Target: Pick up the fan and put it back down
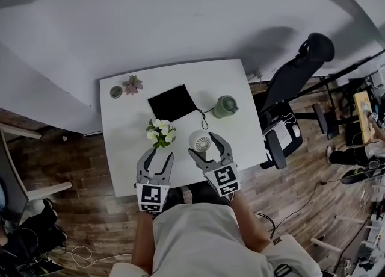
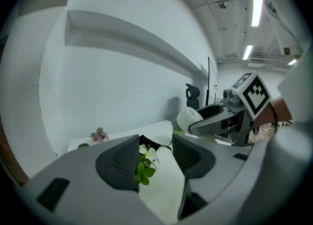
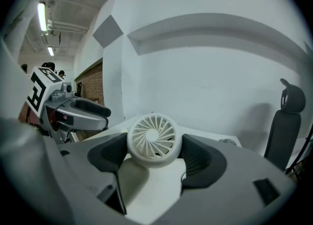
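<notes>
Because the task needs a lift, right gripper (image 3: 154, 156) jaws clamp round white plastic fan (image 3: 154, 138) off white counter (image 1: 120, 149); left gripper (image 2: 156, 158) jaws apart, empty.

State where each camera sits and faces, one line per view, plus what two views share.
Head view: on the person's head, looking steeply down at the table; shows left gripper, right gripper, forearms, torso.
Left gripper view: on that gripper, looking along its open jaws toward the wall.
Right gripper view: on that gripper, looking along jaws clamped on the fan.
Shared: both gripper views show the other gripper.
</notes>
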{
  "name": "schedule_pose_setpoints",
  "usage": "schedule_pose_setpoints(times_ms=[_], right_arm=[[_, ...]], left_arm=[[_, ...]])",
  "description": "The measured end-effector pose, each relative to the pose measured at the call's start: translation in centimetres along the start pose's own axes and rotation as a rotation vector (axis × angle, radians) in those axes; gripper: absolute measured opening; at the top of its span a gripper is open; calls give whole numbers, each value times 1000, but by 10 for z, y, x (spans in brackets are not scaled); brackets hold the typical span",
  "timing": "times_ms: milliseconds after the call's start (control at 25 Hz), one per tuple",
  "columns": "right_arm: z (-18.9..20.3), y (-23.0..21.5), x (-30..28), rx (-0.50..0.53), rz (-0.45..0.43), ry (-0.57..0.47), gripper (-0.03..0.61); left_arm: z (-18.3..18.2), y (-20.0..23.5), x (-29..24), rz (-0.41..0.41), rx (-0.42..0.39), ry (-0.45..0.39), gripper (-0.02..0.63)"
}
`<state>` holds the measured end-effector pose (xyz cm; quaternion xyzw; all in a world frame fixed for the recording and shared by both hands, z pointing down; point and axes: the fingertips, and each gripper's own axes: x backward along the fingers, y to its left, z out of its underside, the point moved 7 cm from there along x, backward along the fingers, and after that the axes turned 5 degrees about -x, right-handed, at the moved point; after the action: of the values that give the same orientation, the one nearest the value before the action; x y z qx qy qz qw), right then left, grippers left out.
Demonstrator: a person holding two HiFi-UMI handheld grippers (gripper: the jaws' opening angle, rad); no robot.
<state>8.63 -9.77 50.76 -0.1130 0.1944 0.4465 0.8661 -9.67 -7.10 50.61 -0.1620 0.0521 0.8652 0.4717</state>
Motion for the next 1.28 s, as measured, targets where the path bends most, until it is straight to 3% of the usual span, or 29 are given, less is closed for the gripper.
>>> schedule_pose_setpoints(times_ms=[720, 920, 1080, 1280], right_arm=[[-77, 2, 66, 78, 42, -274, 350], [-94, 4, 76, 135, 45, -339, 350], [-99, 4, 77, 172, 49, -330, 350], [-87, 1, 66, 173, 49, -253, 350]], left_arm=[[-78, 5, 27, -28, -74, -208, 210], [-97, 5, 27, -54, -25, -273, 212], [-105, 7, 22, -60, -40, -293, 213], [-92, 10, 12, -50, -63, -242, 213]])
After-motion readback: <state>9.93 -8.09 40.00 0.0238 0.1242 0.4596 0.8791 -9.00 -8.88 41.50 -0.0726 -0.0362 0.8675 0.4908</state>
